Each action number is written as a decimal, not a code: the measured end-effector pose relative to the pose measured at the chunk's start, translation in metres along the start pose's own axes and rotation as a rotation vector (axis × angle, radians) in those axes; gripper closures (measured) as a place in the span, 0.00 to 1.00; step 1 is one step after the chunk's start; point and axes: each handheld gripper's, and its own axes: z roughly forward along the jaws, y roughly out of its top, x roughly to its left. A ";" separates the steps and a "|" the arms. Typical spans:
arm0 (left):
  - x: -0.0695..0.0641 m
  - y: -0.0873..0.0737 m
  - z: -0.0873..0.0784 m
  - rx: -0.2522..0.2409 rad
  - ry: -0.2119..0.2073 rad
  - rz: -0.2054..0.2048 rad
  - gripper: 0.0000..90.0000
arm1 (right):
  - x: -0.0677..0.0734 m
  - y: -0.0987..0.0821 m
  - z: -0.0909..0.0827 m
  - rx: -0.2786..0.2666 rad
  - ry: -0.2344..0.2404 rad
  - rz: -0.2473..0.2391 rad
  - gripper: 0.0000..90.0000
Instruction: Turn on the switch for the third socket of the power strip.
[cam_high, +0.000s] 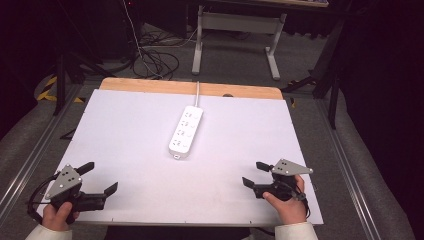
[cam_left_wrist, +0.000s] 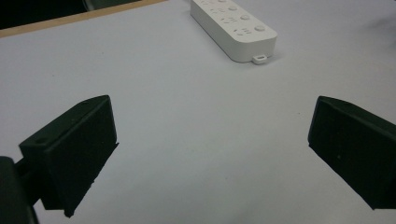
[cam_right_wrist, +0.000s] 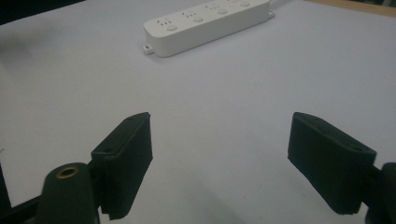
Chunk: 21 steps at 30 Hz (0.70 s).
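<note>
- The big white table top (cam_high: 125, 130) lies flat, with a strip of bare wood along its far edge. It has almost nothing on it.
- The white power strip (cam_high: 186, 131) lies flat near the middle of the table, a bit toward the far side. Its white cord (cam_high: 197, 92) runs off over the far edge. From the high view I see no plug in any of its holes.
- The left gripper (cam_high: 98, 178) rests low at the near left corner of the table, held in the person's left hand (cam_high: 57, 216). Its two black jaws stand wide apart — nothing is between them, just bare table.
- The right gripper (cam_high: 254, 173) sits at the near right side, held in the right hand (cam_high: 286, 202). Its jaws are wide open too, and they hold nothing.
- Both grippers point toward the power strip, but both are well apart from it. In the left gripper view the power strip (cam_left_wrist: 233, 27) shows far ahead, and in the right gripper view the power strip (cam_right_wrist: 205, 25) does too.
- So I think the job has hardly begun — nothing is grabbed or touched. The reaching and the work on the power strip are all left to do.
</note>
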 end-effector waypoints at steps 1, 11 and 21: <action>0.000 0.000 0.000 0.005 0.000 -0.005 0.02 | -0.001 -0.003 0.000 0.005 -0.003 0.006 0.26; 0.000 -0.003 0.004 0.010 0.001 0.016 0.02 | -0.006 -0.026 0.006 0.094 -0.045 0.024 0.31; 0.002 -0.006 0.006 -0.022 0.019 0.024 0.02 | -0.004 -0.029 0.009 0.055 -0.055 0.029 0.27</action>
